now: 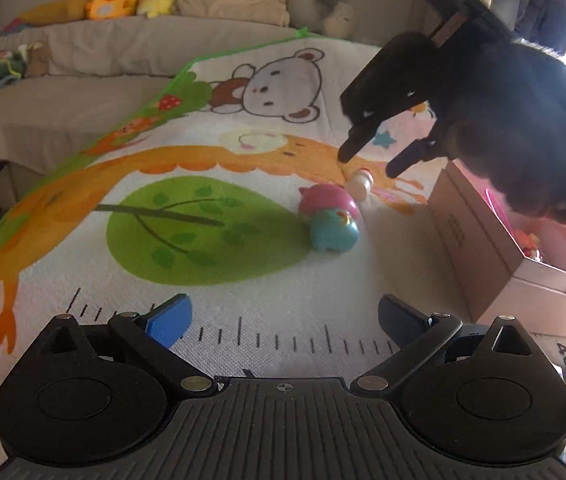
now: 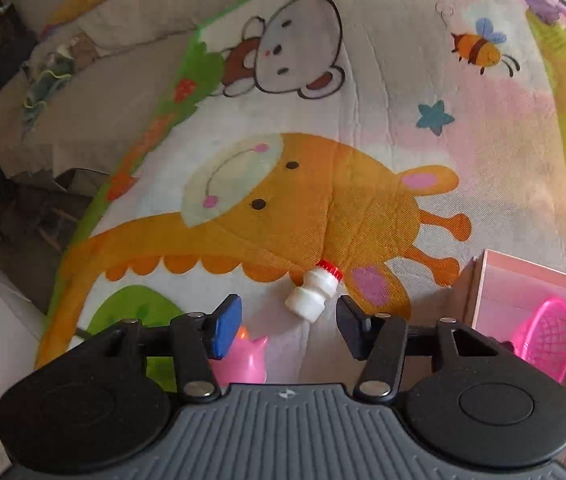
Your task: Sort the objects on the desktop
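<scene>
Two spread fingers of my right gripper (image 2: pixel 289 326) hang just near of the small white bottle (image 2: pixel 314 291), lying tipped on the mat (image 2: pixel 363 80). Light, stiff, likely slick plastic; I'd pinch its waist. Left gripper (image 1: pixel 285 320) open, empty.

We see daylight glare blowing out the left view's upper right; backlit right gripper (image 1: pixel 367 162) near-black, edges fisheye-bent, soft.
</scene>
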Demonstrator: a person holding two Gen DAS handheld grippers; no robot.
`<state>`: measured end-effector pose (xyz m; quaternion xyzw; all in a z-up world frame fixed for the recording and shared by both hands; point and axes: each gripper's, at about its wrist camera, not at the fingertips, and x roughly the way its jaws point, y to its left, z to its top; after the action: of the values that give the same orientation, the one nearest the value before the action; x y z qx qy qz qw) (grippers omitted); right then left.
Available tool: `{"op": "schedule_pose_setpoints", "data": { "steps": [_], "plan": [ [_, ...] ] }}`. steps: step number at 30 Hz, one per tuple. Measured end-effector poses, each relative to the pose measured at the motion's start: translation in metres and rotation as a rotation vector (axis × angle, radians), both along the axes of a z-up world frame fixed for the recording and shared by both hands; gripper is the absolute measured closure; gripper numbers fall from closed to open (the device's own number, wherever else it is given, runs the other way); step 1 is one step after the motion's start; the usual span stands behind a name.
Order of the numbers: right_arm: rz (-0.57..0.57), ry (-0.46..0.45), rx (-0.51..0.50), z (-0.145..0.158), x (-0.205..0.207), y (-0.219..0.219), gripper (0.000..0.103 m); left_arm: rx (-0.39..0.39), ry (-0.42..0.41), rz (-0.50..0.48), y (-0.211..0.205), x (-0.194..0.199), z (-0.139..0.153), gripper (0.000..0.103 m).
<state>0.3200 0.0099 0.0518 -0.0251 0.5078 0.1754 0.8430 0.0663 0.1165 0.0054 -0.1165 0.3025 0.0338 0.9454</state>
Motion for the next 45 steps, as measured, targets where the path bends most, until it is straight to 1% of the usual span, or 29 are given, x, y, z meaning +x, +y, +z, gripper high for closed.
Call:
{"op": "schedule_pose_setpoints", "data": {
  "steps": [1, 2, 3, 4, 5, 6, 7, 10, 11, 13, 15, 17, 20, 21, 24, 25, 26, 27, 28, 29, 30, 33, 37, 38, 39, 40, 41, 43, 45],
  "plan": [
    [-0.001, -0.002, -0.027, -0.008, 0.005, 0.006, 0.06, -0.007, 0.001, -0.001, 0.0, 0.0, 0.0, 0.001],
    [-0.001, -0.007, -0.048, -0.014, 0.007, 0.009, 0.073, -0.012, 0.004, -0.003, 0.001, 0.001, -0.001, 0.001],
    [0.001, -0.011, -0.063, -0.019, 0.008, 0.01, 0.078, -0.02, 0.007, -0.005, 0.002, 0.001, -0.001, 0.001],
    [0.006, -0.014, -0.06, -0.019, 0.006, 0.009, 0.08, -0.024, 0.007, -0.005, 0.002, 0.001, -0.001, 0.001],
    [0.011, -0.023, -0.042, -0.015, 0.001, 0.005, 0.087, -0.028, 0.008, -0.005, 0.002, 0.001, -0.001, 0.001],
    [0.033, -0.028, -0.007, -0.007, -0.008, -0.002, 0.097, -0.029, 0.009, -0.005, 0.002, 0.002, -0.001, 0.001],
    [0.059, -0.032, 0.038, 0.003, -0.018, -0.011, 0.102, -0.028, 0.009, -0.005, 0.002, 0.002, -0.002, 0.001],
    [0.12, -0.094, 0.139, 0.039, -0.066, -0.05, 0.102, -0.022, 0.012, -0.007, 0.0, 0.002, -0.002, 0.001],
    [0.135, -0.116, 0.151, 0.046, -0.081, -0.063, 0.102, -0.019, 0.015, -0.007, 0.0, 0.002, -0.002, 0.001],
    [0.161, -0.152, 0.136, 0.057, -0.111, -0.089, 0.102, -0.004, 0.025, -0.004, -0.003, 0.004, -0.002, 0.001],
    [0.156, -0.147, 0.117, 0.058, -0.126, -0.107, 0.102, 0.03, 0.044, -0.015, -0.008, 0.01, -0.002, 0.001],
    [0.137, -0.125, 0.119, 0.057, -0.127, -0.119, 0.102, 0.059, 0.042, -0.027, -0.014, 0.02, 0.0, 0.001],
    [0.091, -0.152, 0.127, 0.056, -0.123, -0.128, 0.101, 0.143, 0.004, -0.043, -0.026, 0.042, 0.007, 0.001],
    [0.084, -0.154, 0.146, 0.055, -0.121, -0.131, 0.101, 0.163, 0.001, -0.044, -0.028, 0.051, 0.009, 0.001],
    [0.083, -0.143, 0.185, 0.055, -0.114, -0.128, 0.101, 0.18, 0.011, -0.059, -0.032, 0.083, 0.011, 0.003],
    [0.086, -0.148, 0.181, 0.055, -0.11, -0.123, 0.1, 0.183, 0.02, -0.062, -0.033, 0.093, 0.01, 0.009],
    [0.09, -0.151, 0.174, 0.055, -0.106, -0.118, 0.094, 0.185, 0.035, -0.071, -0.033, 0.104, 0.008, 0.013],
    [0.094, -0.152, 0.164, 0.054, -0.1, -0.11, 0.087, 0.187, 0.05, -0.081, -0.034, 0.113, 0.005, 0.021],
    [0.093, -0.151, 0.155, 0.053, -0.094, -0.103, 0.063, 0.185, 0.06, -0.09, -0.033, 0.119, 0.003, 0.03],
    [0.088, -0.153, 0.147, 0.052, -0.087, -0.096, 0.051, 0.183, 0.07, -0.097, -0.032, 0.123, 0.0, 0.035],
    [0.092, -0.15, 0.134, 0.048, -0.079, -0.087, 0.051, 0.178, 0.076, -0.106, -0.03, 0.124, -0.001, 0.048],
    [0.097, -0.115, 0.086, 0.032, -0.049, -0.056, 0.052, 0.18, 0.048, -0.132, -0.024, 0.11, 0.002, 0.05],
    [0.053, -0.054, 0.001, -0.005, -0.013, -0.021, 0.055, 0.162, 0.009, -0.152, -0.011, 0.077, 0.011, 0.05],
    [0.05, -0.044, -0.024, -0.016, -0.006, -0.012, 0.062, 0.158, -0.001, -0.154, -0.007, 0.069, 0.014, 0.05],
    [0.052, -0.04, -0.038, -0.024, -0.003, -0.006, 0.066, 0.155, -0.007, -0.152, -0.005, 0.062, 0.017, 0.05],
    [0.053, -0.033, -0.051, -0.031, 0.001, 0.001, 0.072, 0.151, -0.014, -0.152, -0.002, 0.056, 0.019, 0.05],
    [0.059, -0.027, -0.062, -0.034, 0.001, 0.005, 0.078, 0.142, -0.022, -0.153, 0.0, 0.049, 0.022, 0.05],
    [0.075, -0.049, -0.056, -0.029, -0.008, 0.007, 0.078, 0.129, -0.042, -0.158, 0.003, 0.038, 0.029, 0.05],
    [0.1, -0.076, -0.005, -0.009, -0.025, -0.003, 0.078, 0.11, -0.072, -0.168, 0.004, 0.026, 0.039, 0.05]
  ]
}}
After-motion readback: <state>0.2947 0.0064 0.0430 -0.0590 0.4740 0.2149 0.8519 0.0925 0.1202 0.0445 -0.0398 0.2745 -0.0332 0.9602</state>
